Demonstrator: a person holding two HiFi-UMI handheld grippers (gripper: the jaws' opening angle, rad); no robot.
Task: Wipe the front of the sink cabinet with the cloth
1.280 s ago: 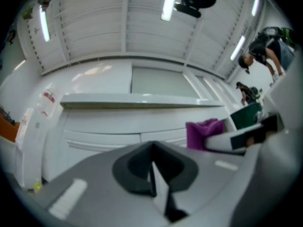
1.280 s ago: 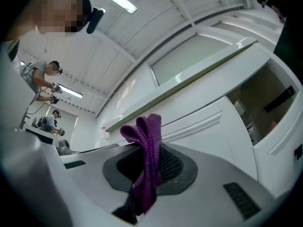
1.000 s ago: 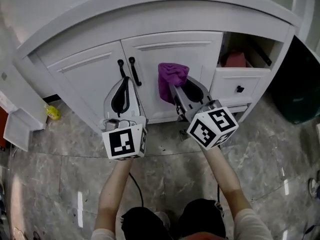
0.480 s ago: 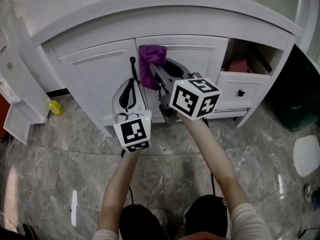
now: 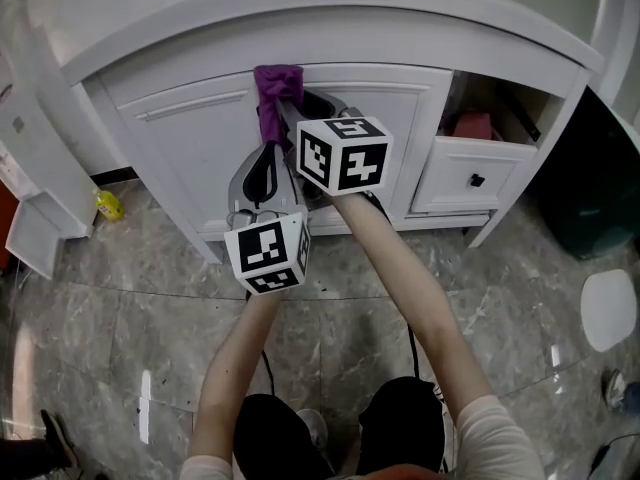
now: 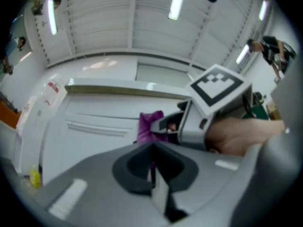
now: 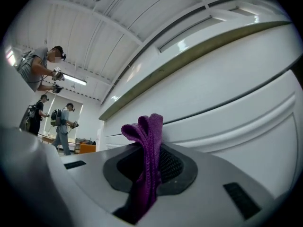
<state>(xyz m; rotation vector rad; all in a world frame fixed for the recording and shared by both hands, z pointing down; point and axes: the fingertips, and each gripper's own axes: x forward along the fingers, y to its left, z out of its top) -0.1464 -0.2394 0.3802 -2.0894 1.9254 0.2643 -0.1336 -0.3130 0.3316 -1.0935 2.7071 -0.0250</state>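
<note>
Far left, a small yellow bottle (image 5: pixel 107 206) stands on the glossy, grey-veined stone floor (image 5: pixel 120 298), near the cabinet's corner.

The sink cabinet (image 5: pixel 180 148) is painted white, with a curved front, recessed door panels and a smooth overhanging counter (image 5: pixel 400 8).

The left tongs (image 5: pixel 264 150) are grey moulded plastic carrying a black-and-white marker cube. They point at the cabinet below the cloth. In the left gripper view these tongs (image 6: pixel 152 167) are pressed together with nothing between them.

The cloth (image 5: pixel 275 90) is purple and soft, with a fine knitted weave, bunched into folds. It sits at the top of the cabinet front, where the two doors meet, just under the counter's rim. I cannot confirm contact with the panel.

The right tongs (image 5: pixel 288 113) reach across above the left tongs. In the right gripper view they (image 7: pixel 149 169) are clamped on the cloth (image 7: pixel 144 131), which stands up between them in a doubled ridge and trails down between the ribbed black pads.

Further right, a flat-fronted white drawer (image 5: pixel 450 190) with a small black knob (image 5: pixel 477 180) is pulled partly out. A pink thing (image 5: pixel 472 125) lies in the open recess above it. A dark bin (image 5: pixel 600 178) stands beside the cabinet's right end, and a white rounded thing (image 5: pixel 610 308) lies on the floor at far right.
</note>
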